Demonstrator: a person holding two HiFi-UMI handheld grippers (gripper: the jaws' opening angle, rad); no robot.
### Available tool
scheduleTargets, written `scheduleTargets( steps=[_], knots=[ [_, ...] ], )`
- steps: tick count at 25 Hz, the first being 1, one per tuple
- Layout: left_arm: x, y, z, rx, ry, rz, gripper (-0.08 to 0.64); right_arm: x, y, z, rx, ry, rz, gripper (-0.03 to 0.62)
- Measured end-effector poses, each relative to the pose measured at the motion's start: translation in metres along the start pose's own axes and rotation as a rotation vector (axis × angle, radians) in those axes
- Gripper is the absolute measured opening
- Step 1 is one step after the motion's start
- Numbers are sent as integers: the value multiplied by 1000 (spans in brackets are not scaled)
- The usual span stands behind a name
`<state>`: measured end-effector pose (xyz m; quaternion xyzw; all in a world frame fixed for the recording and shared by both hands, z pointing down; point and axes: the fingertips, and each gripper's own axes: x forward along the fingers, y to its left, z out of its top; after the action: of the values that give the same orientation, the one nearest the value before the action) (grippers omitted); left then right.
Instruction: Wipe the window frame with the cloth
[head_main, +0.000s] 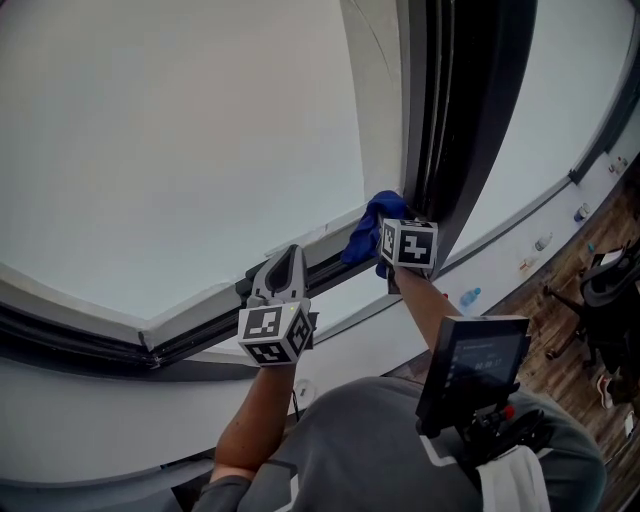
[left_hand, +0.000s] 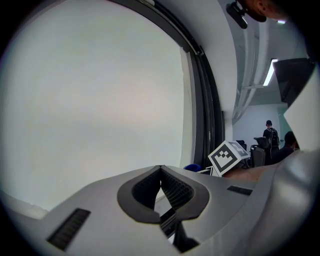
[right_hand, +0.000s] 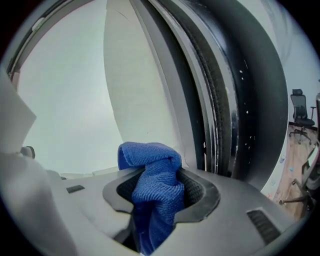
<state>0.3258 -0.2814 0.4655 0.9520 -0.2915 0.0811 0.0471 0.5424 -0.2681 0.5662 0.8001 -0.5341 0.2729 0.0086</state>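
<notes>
1. Where the lower rail of the dark window frame (head_main: 462, 120) meets its upright post, the blue microfibre cloth (head_main: 368, 228) is bunched into the corner.
2. The right gripper (head_main: 388, 232) holds that cloth. In the right gripper view, its grey jaws are clamped on a thick fold of the blue fabric (right_hand: 152, 165). One lump stands above the dark ribbed pads and the rest hangs down between them.
3. Just past the right gripper (right_hand: 160, 186) in that same view, the frame's black rubber seals and glossy post (right_hand: 225, 100) rise close beside the cloth. Whether the fabric presses on the seal itself cannot be told.
4. The left gripper (head_main: 286, 262) lies further left along the lower rail, well apart from the cloth, with its marker cube facing the head camera.
5. In the left gripper view, the jaws of the left gripper (left_hand: 161, 171) meet at their tips with nothing between them. The other gripper's marker cube shows beyond them.
6. The tips of the left gripper point at the rail, but whether they touch it is unclear.
7. The pale frosted glass pane (head_main: 170, 140) fills the area above and left of both grippers.
8. A dark screen (head_main: 472, 362) on a mount sits in front of the person's grey shirt.
9. A black office chair (head_main: 610, 288) stands on the wooden floor (head_main: 562, 290) at the right.
</notes>
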Motion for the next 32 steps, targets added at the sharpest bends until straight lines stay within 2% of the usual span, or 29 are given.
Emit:
scheduleTargets(
  steps=[5, 9, 12, 18, 24, 32],
  knots=[
    [-11, 1, 5, 12, 3, -13, 9, -10, 4, 4, 16, -37, -25, 175],
    [-19, 1, 13, 13, -11, -38, 9, -25, 11, 16, 65, -103, -25, 175],
    [-27, 1, 16, 15, -20, -71, 9, -41, 20, 18, 154, -161, -23, 175],
    [-38, 17, 20, 31, -38, -92, 9, -73, 32, 20, 319, -263, -97, 175],
    [-38, 15, 21, 11, -45, -139, 9, -75, 32, 15, 411, -272, -136, 175],
    [-16, 10, 18, 79, -10, -153, 9, -38, 0, 12, 500, -252, -236, 175]
  ],
)
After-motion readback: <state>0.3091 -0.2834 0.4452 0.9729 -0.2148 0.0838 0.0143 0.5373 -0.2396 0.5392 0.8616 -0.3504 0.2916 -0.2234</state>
